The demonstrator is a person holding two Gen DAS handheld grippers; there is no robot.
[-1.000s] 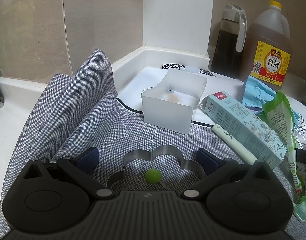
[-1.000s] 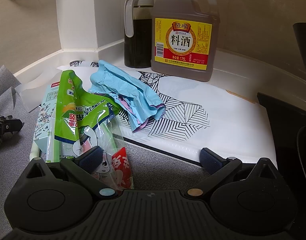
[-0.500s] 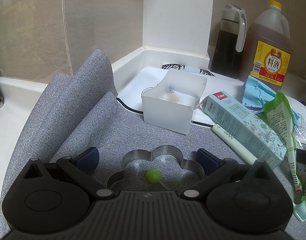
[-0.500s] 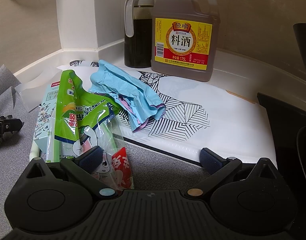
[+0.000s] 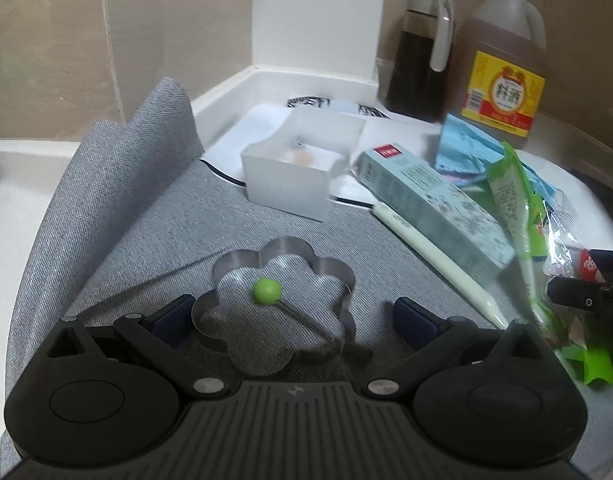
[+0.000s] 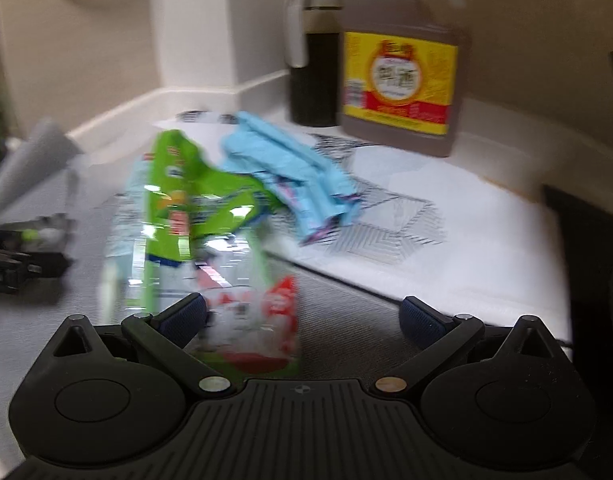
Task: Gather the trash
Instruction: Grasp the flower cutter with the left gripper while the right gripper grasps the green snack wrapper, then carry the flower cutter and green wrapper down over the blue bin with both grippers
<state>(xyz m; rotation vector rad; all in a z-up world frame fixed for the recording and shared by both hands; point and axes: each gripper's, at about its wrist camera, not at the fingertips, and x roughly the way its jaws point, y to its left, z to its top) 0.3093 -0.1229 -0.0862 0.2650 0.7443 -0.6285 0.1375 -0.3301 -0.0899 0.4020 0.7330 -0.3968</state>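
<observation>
Grey mat point(image 6: 346, 328) under crumpled green-and-clear snack wrapper point(image 6: 194, 216), blurred

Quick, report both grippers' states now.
Left gripper: open, holding nothing, fingers either side of the flower-shaped metal mould.
Right gripper: open, holding nothing; green snack wrapper lies by its left finger.

The white kitchen counter point(image 5: 22, 200) carries a grey woven fabric mat point(image 5: 154, 216), its 10 o'clock edge curled up; beyond it at 12 lies a white sheet with black line patterns point(image 6: 446, 216); at 1 o'clock stand a dark-liquid dispenser bottle point(image 5: 420, 52) and, just beside it, a large amber jug with a yellow label point(image 5: 502, 64), both by the wall.
</observation>
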